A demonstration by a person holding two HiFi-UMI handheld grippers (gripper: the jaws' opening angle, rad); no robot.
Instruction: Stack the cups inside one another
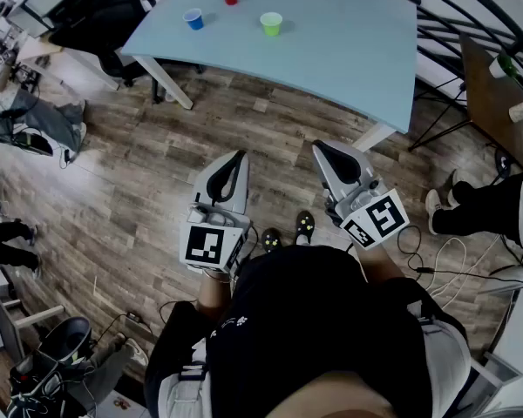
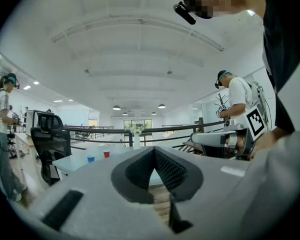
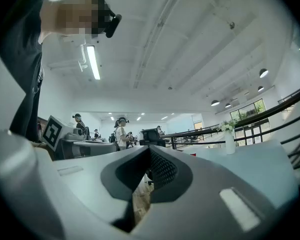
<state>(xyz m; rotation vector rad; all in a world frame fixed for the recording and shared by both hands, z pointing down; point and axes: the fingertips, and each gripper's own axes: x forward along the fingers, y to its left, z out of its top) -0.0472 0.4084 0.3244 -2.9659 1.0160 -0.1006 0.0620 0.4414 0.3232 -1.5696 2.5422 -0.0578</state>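
On the table (image 1: pixel 349 50), only the head view shows the green cup (image 1: pixel 271 23).

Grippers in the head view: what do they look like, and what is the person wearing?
The left gripper and right gripper have pale grey shells with black textured jaw pads. Each carries a white cube with black square markers. The person wears a black top with pale straps.

A: Lighting?
B: Bright, even indoor light. The ceiling strip light (image 3: pixel 93 61) blows out white; there's a pale sheen on the wood floor (image 1: pixel 113 181) and only faint shadows.
A: Quality?
B: Both gripper views are fisheye, with black corners and bent edges. Nearest foreground is soft. Head view is sharp.
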